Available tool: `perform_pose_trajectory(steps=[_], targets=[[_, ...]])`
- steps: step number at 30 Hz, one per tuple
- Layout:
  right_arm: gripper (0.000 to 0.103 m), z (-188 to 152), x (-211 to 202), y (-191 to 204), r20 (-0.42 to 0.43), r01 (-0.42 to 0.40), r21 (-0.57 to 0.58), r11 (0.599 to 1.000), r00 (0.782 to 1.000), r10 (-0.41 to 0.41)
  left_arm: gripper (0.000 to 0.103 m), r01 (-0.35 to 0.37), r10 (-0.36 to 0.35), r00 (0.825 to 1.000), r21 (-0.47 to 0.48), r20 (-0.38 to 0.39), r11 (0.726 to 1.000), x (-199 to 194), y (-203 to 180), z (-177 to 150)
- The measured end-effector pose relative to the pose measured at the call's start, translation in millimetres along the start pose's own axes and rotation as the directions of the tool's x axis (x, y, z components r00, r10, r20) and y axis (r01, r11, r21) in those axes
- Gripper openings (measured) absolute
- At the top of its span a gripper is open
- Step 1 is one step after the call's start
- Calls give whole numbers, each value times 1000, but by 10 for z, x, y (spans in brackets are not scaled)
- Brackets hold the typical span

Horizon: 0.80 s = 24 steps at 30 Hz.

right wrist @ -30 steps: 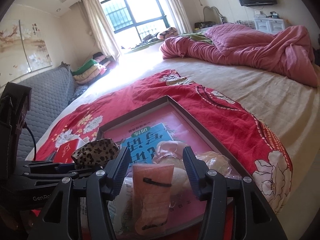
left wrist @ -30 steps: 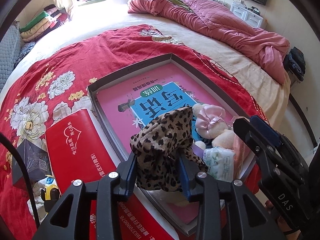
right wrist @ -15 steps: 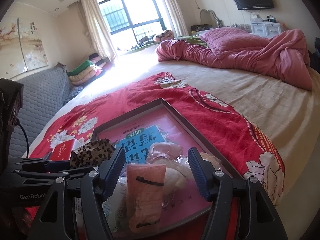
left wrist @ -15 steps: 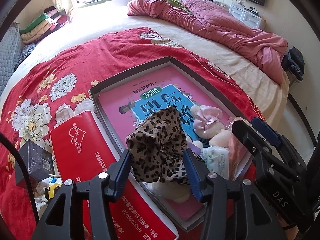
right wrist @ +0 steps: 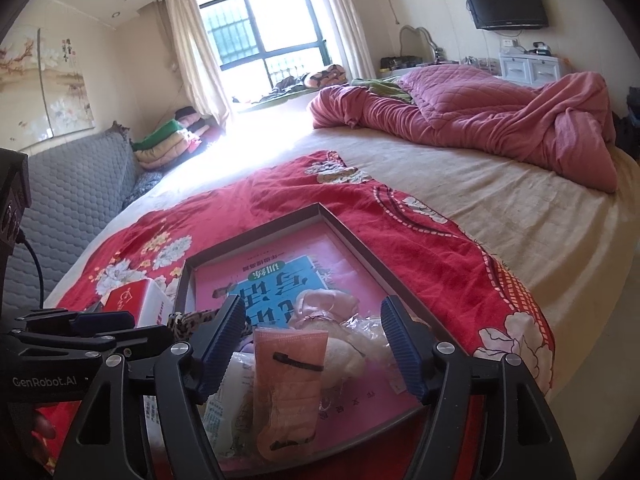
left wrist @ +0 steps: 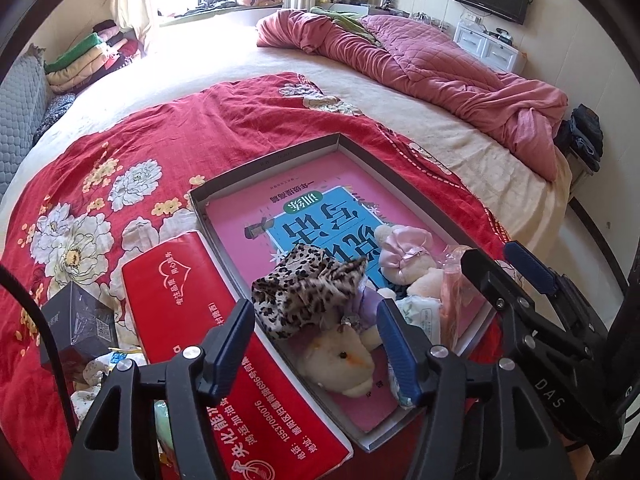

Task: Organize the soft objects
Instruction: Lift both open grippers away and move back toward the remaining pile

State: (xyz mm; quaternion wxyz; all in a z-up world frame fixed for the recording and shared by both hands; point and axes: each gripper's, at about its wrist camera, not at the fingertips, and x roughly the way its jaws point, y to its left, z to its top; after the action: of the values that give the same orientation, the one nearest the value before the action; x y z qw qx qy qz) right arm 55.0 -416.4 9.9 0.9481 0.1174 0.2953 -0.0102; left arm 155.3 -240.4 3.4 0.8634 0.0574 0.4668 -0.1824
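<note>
Over the shallow grey box (left wrist: 264,162) on the bed, my left gripper (left wrist: 316,344) has let go: a second ago its pads pinched the leopard-print pouch (left wrist: 308,294), and now the jaws are opening with clear gaps on both sides, the pouch lying loose in the box between and just beyond the fingertips. My right gripper (right wrist: 312,344) is opening too; its pads stood closer around the pink packet (right wrist: 288,384) a second ago, and now neither pad touches it, though the packet lies between them at the near edge of the box.

Inside the box, a pink-and-blue book (left wrist: 320,216) covers the bottom. On it sit the pouch, a cream plush toy (left wrist: 344,356) just under it, a pink satin plush (left wrist: 404,252) beside it, a white tissue pack (left wrist: 420,312), a crinkled clear bag (right wrist: 360,328) and the pink packet, all crowded into the near end.

Just left of the box lies a red tissue box (left wrist: 200,320), touching its wall, with a dark cube-shaped carton (left wrist: 80,316) further left. Everything rests on a red floral blanket (left wrist: 120,152) spread over a cream sheet (right wrist: 500,200). A rumpled pink quilt (right wrist: 480,120) lies at the far side, a grey padded sofa (right wrist: 72,184) and folded bedding (right wrist: 168,148) stand by the barred window (right wrist: 260,36), and a television (right wrist: 504,0) hangs on the wall.
</note>
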Motion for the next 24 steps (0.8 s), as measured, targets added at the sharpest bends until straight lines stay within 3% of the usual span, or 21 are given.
perform_pose_trajectory(steps=[4, 13, 24], targets=[[75, 32, -112, 37, 34, 12, -8, 1000, 999, -11, 75, -3, 3, 1000, -10, 20, 1000, -124, 35, -18], [76, 71, -305, 188, 100, 71, -56, 996, 993, -65, 75, -11, 11, 999, -22, 43, 1000, -352, 114, -112], [77, 124, -514, 465, 123, 37, -91, 995, 992, -26, 76, -15, 19, 997, -48, 69, 999, -644, 298, -211]])
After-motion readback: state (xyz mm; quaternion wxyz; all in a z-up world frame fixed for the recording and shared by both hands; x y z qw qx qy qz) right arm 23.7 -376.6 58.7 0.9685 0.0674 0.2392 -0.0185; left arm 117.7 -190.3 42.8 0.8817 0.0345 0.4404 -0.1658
